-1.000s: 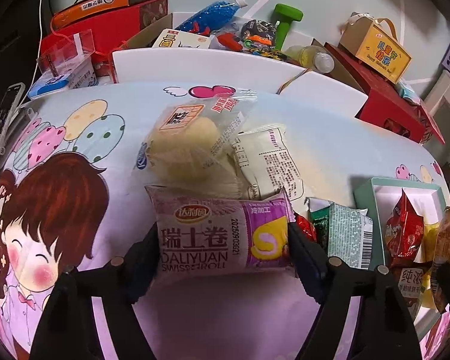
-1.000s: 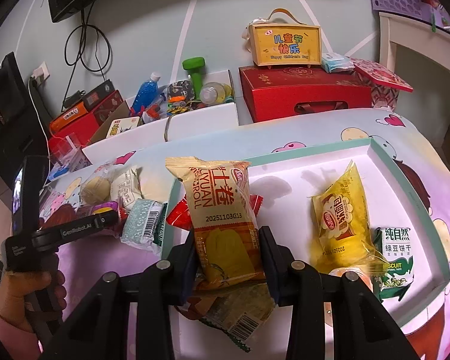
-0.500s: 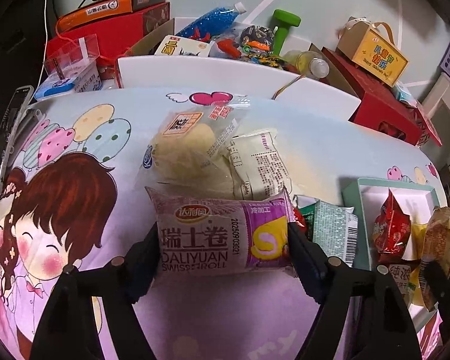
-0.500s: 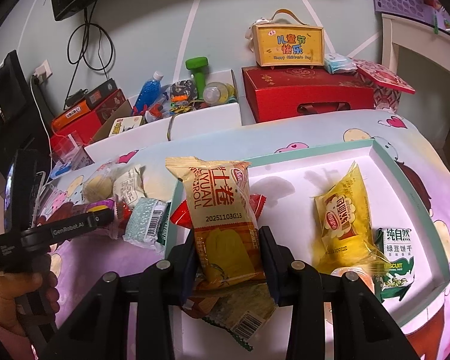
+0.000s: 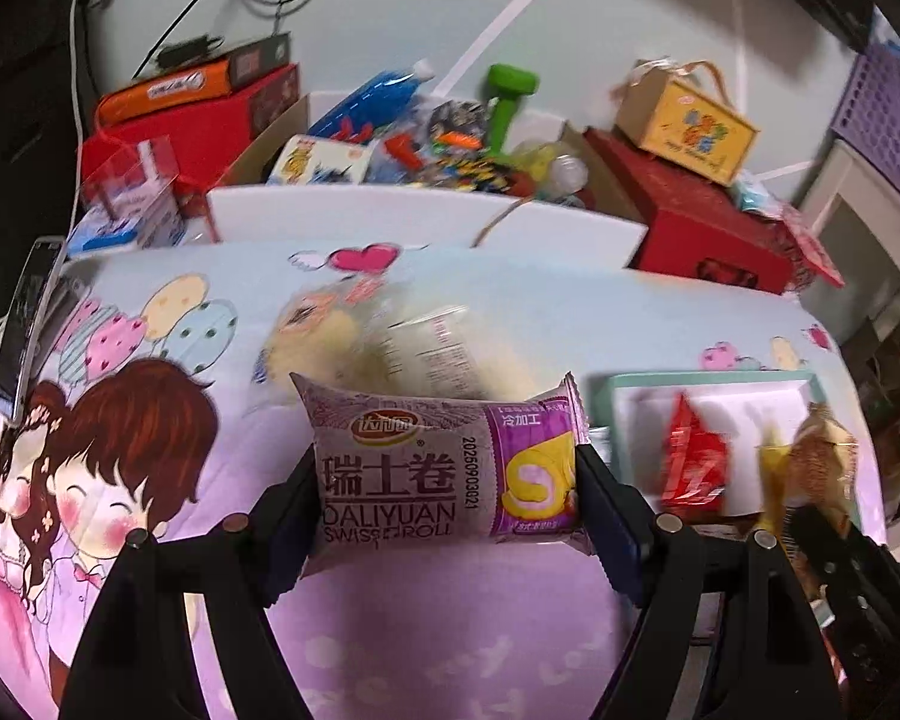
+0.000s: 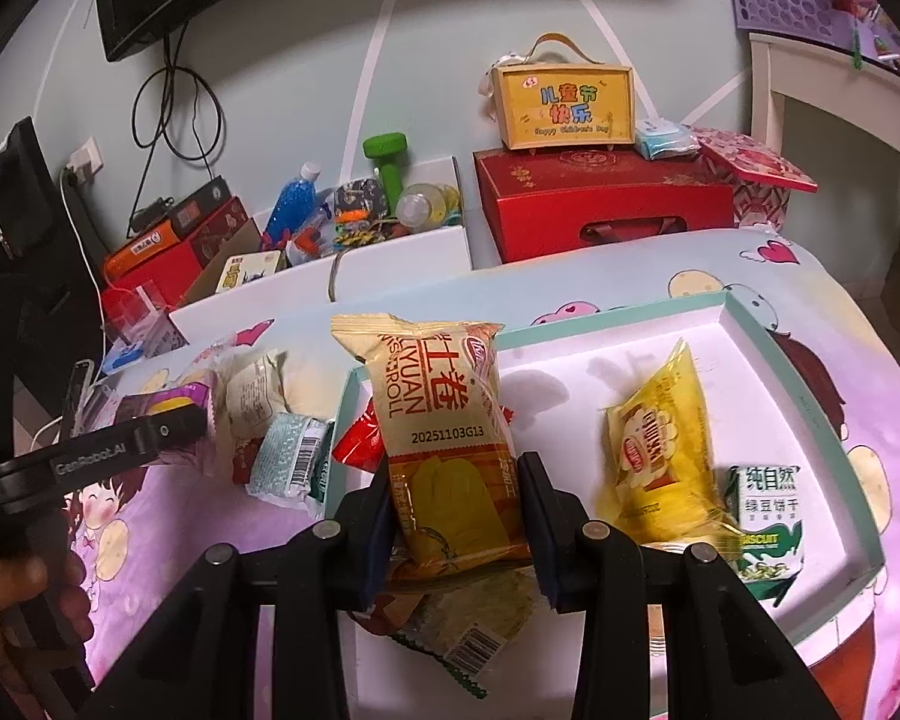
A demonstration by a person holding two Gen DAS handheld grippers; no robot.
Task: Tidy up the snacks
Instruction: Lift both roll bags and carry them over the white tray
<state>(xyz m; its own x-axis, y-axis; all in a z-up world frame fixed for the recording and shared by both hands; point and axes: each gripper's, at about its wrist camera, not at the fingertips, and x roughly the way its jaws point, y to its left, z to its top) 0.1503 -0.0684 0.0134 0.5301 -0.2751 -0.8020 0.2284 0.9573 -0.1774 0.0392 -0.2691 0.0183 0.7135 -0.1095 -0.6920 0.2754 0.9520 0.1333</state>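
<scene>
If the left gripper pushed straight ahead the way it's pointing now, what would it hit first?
Probably the pale clear-wrapped snack packets lying on the cartoon cloth just beyond the purple Swiss roll that the left gripper holds; blur leaves depth unclear.

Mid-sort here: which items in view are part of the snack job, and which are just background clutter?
Job items:
- purple Swiss roll pack in left gripper
- orange Swiss roll pack in right gripper
- teal tray
- yellow snack bag
- green biscuit pack

Clutter:
- green dumbbell
- yellow gift box
- red box
</scene>
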